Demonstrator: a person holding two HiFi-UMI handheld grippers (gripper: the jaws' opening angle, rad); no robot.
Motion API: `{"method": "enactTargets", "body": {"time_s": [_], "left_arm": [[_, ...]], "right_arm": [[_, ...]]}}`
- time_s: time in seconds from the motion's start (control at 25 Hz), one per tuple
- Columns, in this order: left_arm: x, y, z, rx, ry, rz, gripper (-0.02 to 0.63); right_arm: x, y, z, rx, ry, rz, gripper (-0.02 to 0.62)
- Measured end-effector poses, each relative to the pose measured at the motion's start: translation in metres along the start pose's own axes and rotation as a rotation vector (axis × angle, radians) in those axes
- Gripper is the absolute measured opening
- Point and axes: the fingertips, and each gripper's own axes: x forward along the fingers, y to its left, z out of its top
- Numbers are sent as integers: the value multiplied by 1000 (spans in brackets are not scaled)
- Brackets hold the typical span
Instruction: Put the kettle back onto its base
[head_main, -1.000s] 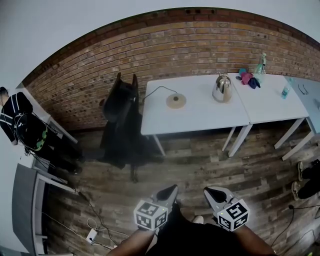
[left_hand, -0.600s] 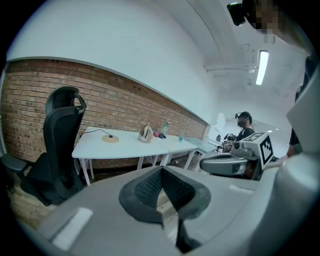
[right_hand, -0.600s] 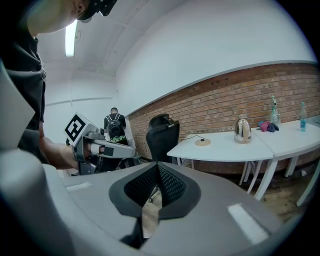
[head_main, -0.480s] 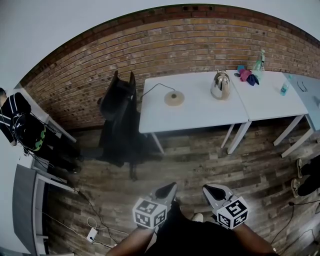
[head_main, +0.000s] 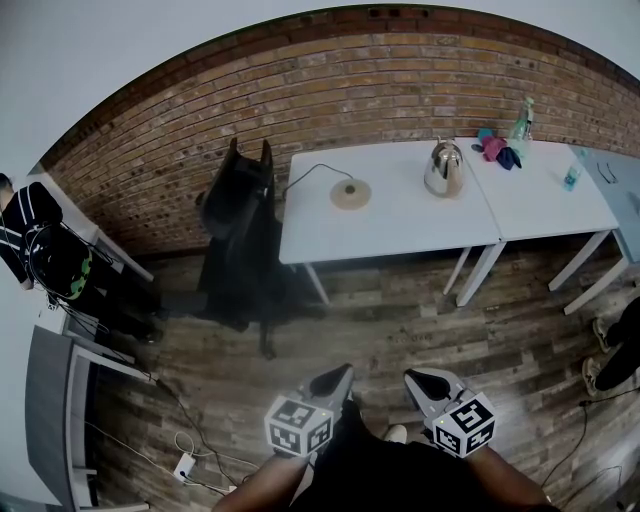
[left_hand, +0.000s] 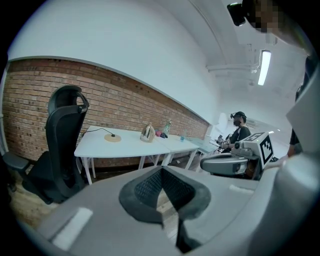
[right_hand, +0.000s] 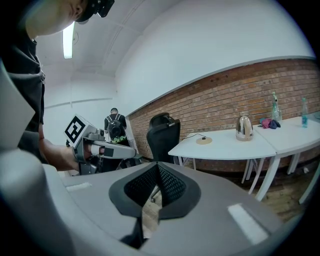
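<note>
A shiny metal kettle (head_main: 443, 168) stands on the white table (head_main: 400, 230) by the brick wall, to the right of its round tan base (head_main: 351, 193), whose cord runs off to the left. The two are well apart. Both gripper views show them far off: the kettle (left_hand: 148, 133) and base (left_hand: 112, 138), the kettle (right_hand: 244, 128) and base (right_hand: 203, 141). My left gripper (head_main: 338, 377) and right gripper (head_main: 416, 380) are held close to the body over the wooden floor, far from the table. Each is shut, its pads together with nothing between them.
A black office chair (head_main: 245, 230) stands at the table's left end. A second table (head_main: 545, 200) to the right carries bottles and coloured cloths. A person (head_main: 45, 255) stands at the far left, and cables with a power strip (head_main: 185, 465) lie on the floor.
The head view has shifted slightly and both grippers sit a touch higher in the frame. The kettle and base have not moved.
</note>
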Motion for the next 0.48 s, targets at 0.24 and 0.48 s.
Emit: {"method": "enactTargets", "body": {"time_s": [0.24,0.48], "left_arm": [[1,7,1,-5,4,2,0],[4,15,1,-7,15,5,0]], "right_arm": [[8,0,0,6,9,6,26],[18,-1,0,15,19,12,26]]}}
